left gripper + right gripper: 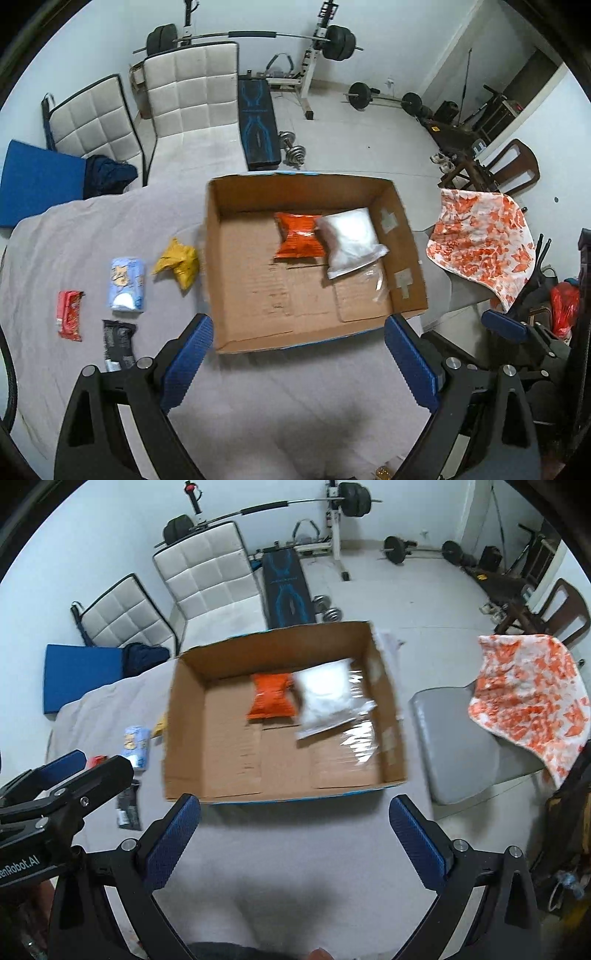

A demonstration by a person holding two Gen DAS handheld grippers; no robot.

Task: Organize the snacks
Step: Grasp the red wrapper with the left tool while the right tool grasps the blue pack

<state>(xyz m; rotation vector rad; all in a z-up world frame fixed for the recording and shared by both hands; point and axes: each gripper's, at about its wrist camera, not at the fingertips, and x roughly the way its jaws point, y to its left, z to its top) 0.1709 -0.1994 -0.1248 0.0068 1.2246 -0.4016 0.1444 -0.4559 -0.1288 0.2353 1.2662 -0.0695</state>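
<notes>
Both grippers, left gripper (299, 336) and right gripper (295, 816), gape empty (nothing held); reaching for the yellow packet (177, 264) risks nudging the cardboard box (221, 280).

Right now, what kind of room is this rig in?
Likely a spare room used as a home gym: a barbell on a rack, a weight bench and dumbbells on the floor. The cardboard box sits on a sheet-covered surface.
</notes>
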